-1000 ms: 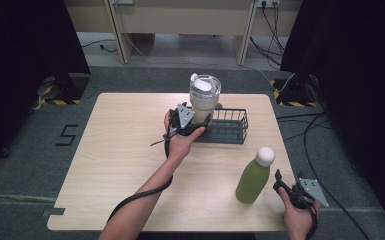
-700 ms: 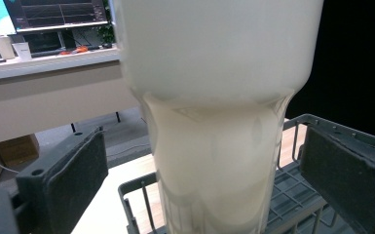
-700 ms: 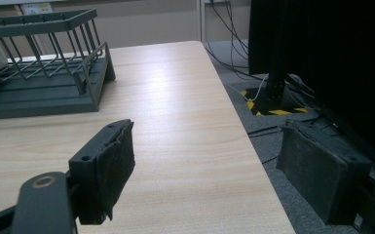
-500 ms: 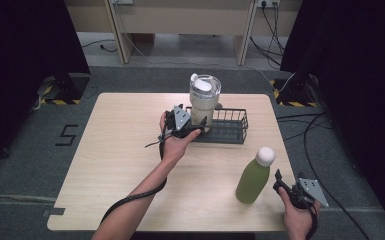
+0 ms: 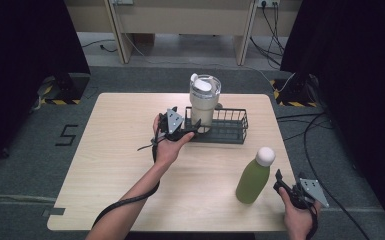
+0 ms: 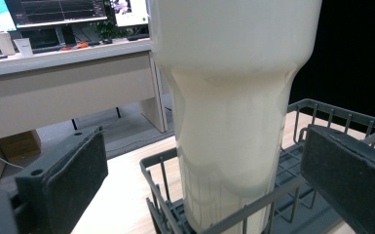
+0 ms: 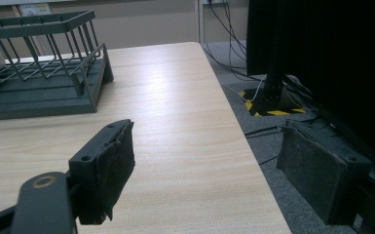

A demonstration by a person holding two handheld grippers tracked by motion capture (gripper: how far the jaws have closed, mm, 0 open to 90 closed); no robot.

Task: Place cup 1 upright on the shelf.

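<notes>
A: Two grippers logged, left to right, all placed against the wire basket (image 5: 224, 126). Our left gripper (image 5: 186, 130) sits at the basket's left end, jaws spread wide, nothing pinched.

B: And the tumbler (image 5: 204, 102)?

A: We see it upright in the basket's left end, long axis vertical, dead ahead between the open pads (image 6: 80, 168), just beyond them. We judge the coming move turns on that: pads either side of the narrow lower body.

B: Hand pose?

A: Left forearm reaches diagonally up to the basket, gripper level, pointing right. The green bottle (image 5: 254, 176) stands right of and nearer us than the basket. Our right gripper (image 5: 283, 182), beside the bottle, is also spread, empty, farther from the tumbler.
</notes>
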